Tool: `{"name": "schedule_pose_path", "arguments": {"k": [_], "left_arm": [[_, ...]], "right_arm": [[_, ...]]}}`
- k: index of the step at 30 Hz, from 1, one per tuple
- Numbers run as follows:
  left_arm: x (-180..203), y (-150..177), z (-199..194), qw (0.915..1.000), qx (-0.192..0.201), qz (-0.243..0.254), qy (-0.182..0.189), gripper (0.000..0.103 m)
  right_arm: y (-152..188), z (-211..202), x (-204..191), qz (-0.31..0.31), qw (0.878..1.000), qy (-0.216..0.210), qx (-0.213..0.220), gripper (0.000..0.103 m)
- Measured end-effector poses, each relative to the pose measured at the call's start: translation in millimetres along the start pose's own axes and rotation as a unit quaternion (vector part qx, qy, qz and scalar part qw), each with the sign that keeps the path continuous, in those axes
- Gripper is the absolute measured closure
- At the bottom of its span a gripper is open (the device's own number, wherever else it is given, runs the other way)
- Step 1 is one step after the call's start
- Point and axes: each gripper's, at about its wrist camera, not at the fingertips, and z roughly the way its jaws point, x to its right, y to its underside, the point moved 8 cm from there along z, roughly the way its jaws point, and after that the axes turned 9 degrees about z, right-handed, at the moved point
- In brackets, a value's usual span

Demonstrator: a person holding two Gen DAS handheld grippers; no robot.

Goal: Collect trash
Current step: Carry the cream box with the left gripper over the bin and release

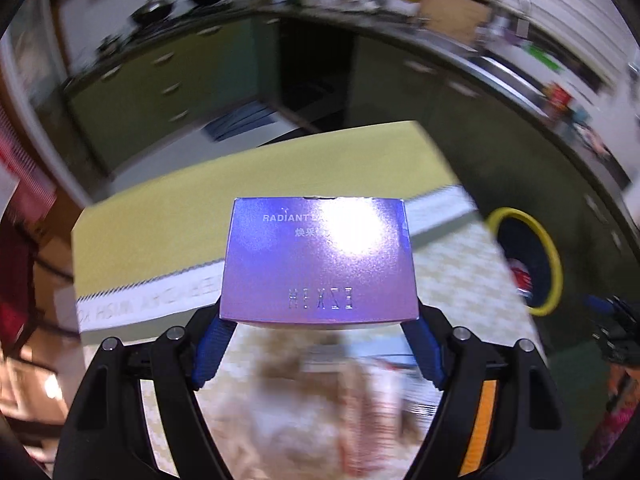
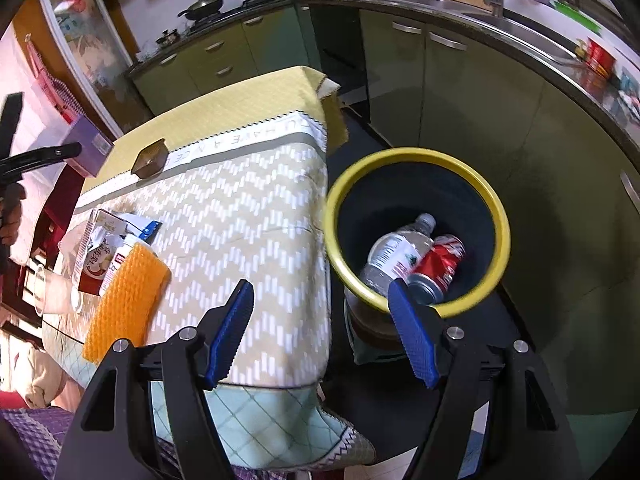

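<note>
Bin – one bottle, one can, one clamped box

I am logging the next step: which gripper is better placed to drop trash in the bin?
Left. The left gripper already clamps the purple box; the right gripper is open and empty beside the yellow-rimmed bin.

Glossy cardboard box, woven cloth tablecloth, ribbed jaws.
</note>
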Motion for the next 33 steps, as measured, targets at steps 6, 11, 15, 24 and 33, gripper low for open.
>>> {"name": "schedule_pose_path", "arguments": {"k": [6,11,15,24,33], "left_arm": [[98.7,-17.8,-15.3,0.9943,0.014,0.077,0.072,0.030],[184.2,-35.1,2.5,0.9826,-0.001,0.133,0.129,0.030],[253.9,-48.8,37.0,0.9720,-0.020,0.175,0.155,0.030],[343.5,-63.1,133.3,0.9603,-0.063,0.228,0.148,0.030],[351.0,-86.4,132.6,0.9626,-0.063,0.225,0.137,0.029]], "right_arm": [[20.7,-16.9,40.9,0.043,0.999,0.015,0.014,0.034],[34.0,-31.8,71.7,0.070,0.997,0.025,0.026,0.034],[43.5,-43.1,94.1,0.085,0.995,0.034,0.032,0.034],[62.7,-46.9,134.3,0.122,0.991,0.035,0.032,0.034],[73.4,-32.2,149.7,0.143,0.989,0.032,0.018,0.034]]}}
